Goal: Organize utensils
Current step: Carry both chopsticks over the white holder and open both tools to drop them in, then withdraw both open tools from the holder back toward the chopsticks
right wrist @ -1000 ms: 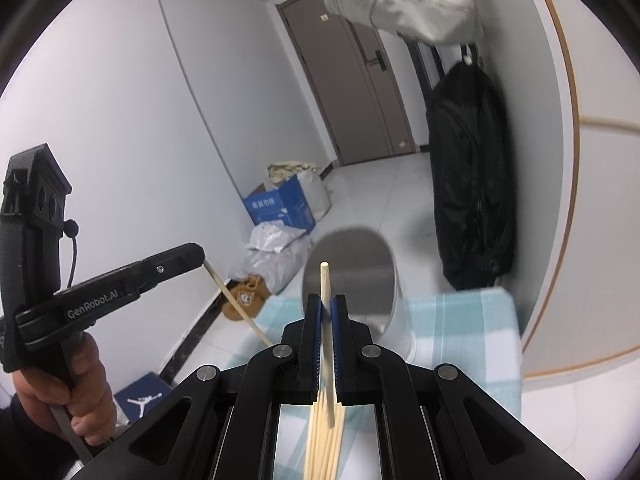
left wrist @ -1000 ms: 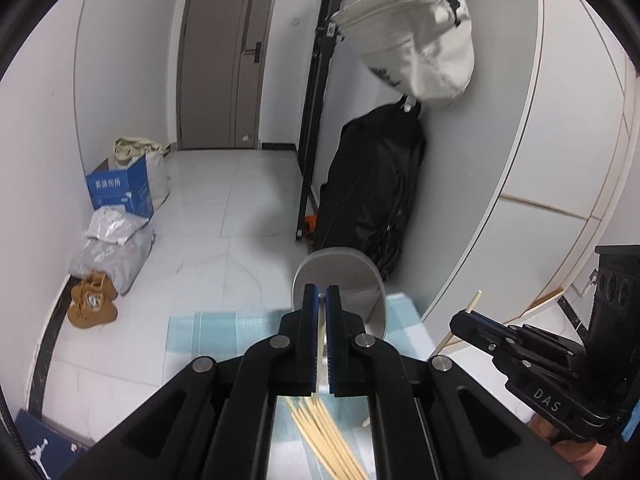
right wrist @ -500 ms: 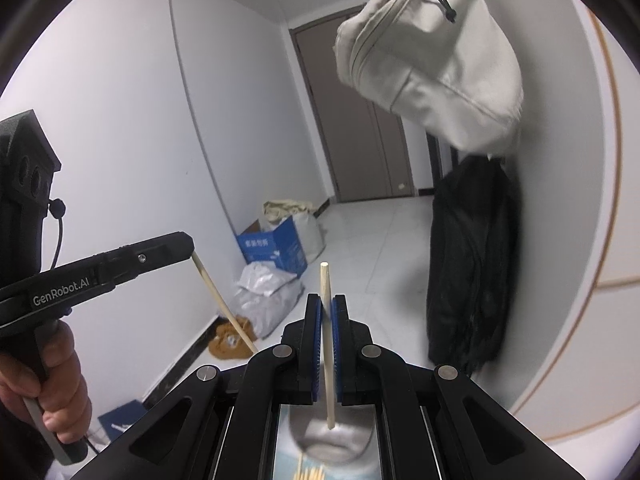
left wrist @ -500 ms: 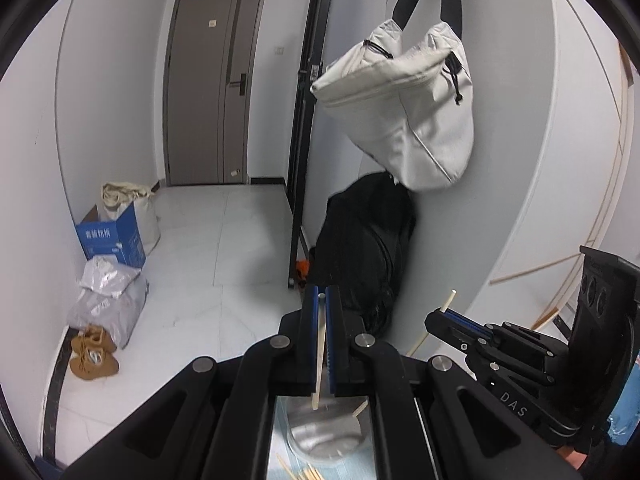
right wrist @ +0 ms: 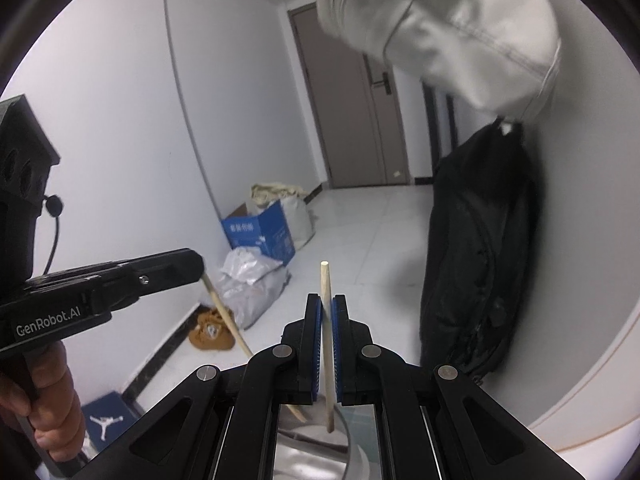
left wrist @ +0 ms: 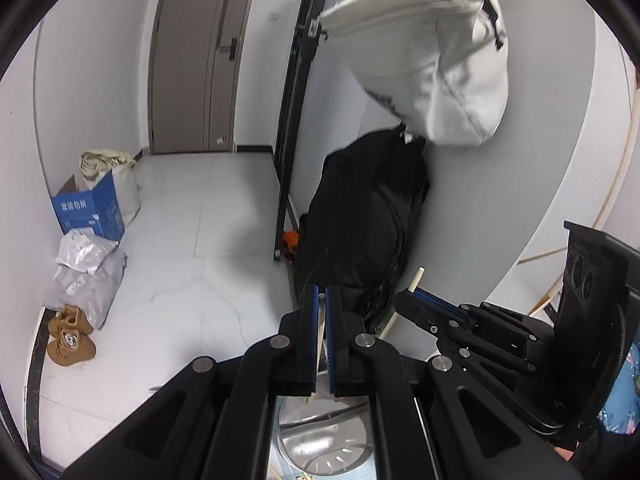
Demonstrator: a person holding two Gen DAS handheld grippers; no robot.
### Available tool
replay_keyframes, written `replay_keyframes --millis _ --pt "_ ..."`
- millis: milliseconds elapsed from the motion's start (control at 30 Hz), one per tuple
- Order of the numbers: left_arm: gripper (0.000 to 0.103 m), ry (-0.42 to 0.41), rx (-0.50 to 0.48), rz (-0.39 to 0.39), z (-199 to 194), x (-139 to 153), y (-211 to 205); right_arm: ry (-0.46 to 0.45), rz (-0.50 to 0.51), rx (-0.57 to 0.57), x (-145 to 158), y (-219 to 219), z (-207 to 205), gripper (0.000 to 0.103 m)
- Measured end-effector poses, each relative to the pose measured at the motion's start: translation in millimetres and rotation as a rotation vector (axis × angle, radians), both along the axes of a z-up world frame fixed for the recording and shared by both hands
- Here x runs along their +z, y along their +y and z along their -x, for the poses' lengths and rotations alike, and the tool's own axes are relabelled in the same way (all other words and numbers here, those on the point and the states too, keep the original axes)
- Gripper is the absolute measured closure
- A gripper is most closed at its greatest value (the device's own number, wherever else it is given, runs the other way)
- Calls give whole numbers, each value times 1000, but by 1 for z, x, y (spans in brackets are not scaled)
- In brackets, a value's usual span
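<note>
So both grippers are clamped down, each pinching a single wooden chopstick. The right gripper (right wrist: 327, 312) has its blue pads squeezed tight on a chopstick (right wrist: 326, 312) that stands nearly upright between them, top end poking up above the fingertips and bottom end hanging down just over the rim of a shiny metal cup (right wrist: 312, 452) right below. The left gripper (left wrist: 322, 300) is doing the same thing: jaws closed on its own chopstick (left wrist: 320, 344), which runs down between the pads with its lower tip hanging above the open mouth of the metal cup (left wrist: 320, 440). In the right wrist view you can see that left one from the side, (right wrist: 196, 266), with its stick (right wrist: 228, 320) slanting down and toward the cup. In the left wrist view the right gripper (left wrist: 404, 300) sits just to the side, its stick's end sticking up past the tip.

A couple of loose chopsticks (left wrist: 276, 474) lie on a blue checked cloth at the very bottom edge next to the cup.

A person's hand (right wrist: 48, 400) is wrapped around the left gripper's handle.

Further out it's a hallway: white tile floor, a blue cardboard box (left wrist: 90, 212), silver plastic bags (left wrist: 86, 268), brown shoes (left wrist: 70, 336), a black bag (left wrist: 364, 220) against the wall, a white bag (left wrist: 432, 64) hanging above it, and a grey door (left wrist: 200, 56) at the end.
</note>
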State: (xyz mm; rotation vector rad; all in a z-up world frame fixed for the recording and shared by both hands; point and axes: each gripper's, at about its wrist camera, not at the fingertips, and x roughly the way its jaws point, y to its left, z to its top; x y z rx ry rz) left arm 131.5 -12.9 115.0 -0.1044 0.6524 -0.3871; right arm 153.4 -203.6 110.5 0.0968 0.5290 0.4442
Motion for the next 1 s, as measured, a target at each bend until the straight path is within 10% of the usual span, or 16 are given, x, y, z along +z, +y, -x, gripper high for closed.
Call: replay_keyframes --millis 233,400,1000 --pt "98 164 -55 -6 -20 -14 -3 97 -16 58 -23 6 -11 95" --pt "45 122 56 55 -9 -5 24 130 -104 64 -27 -12 0 62" --pt "35 75 218 32 56 -14 37 78 -160 -40 -16 -52 95 32"
